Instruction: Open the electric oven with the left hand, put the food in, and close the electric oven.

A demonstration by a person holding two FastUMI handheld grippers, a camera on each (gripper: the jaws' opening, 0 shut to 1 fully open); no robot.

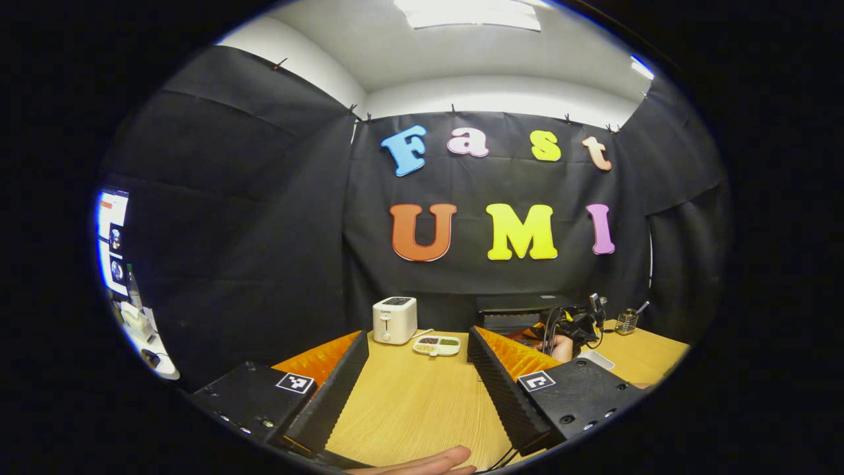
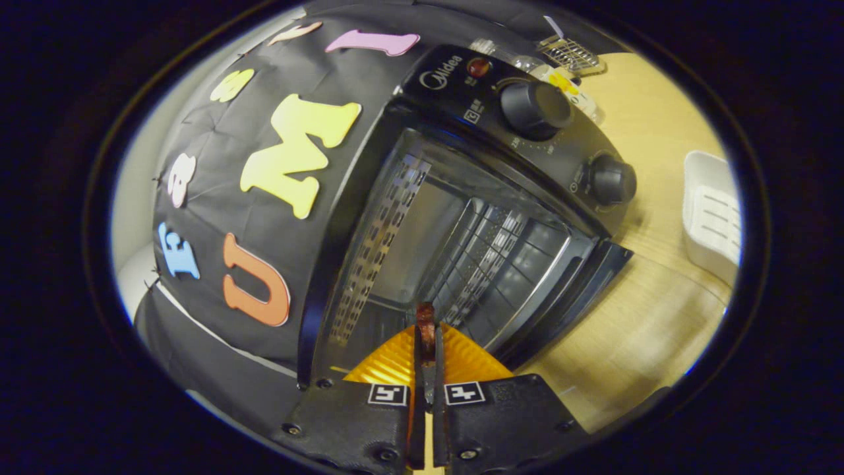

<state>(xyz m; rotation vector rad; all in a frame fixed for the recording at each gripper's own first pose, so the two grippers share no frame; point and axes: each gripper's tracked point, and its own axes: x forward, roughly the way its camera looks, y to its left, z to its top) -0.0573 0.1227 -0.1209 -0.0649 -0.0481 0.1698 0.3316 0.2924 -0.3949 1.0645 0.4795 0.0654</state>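
One electric oven [image 2: 461, 218] stands open on the wooden surface [image 2: 659, 316], its door dropped, two knobs on its panel. The right gripper [image 2: 425, 343] pinches one dark reddish piece of food [image 2: 425, 328] at its mouth. The left gripper [image 1: 419, 382] is spread wide above the surface, facing one white toaster [image 1: 394, 319] and one divided dish [image 1: 436, 345].

Light wooden tabletop [image 1: 409, 402] bearing a white two-slot toaster [image 1: 394, 319] at the rear, a white divided dish [image 1: 436, 345] of assorted dry foods just beside it, a clear glass jar [image 1: 626, 321], and a white ribbed plastic tray [image 2: 713, 214].
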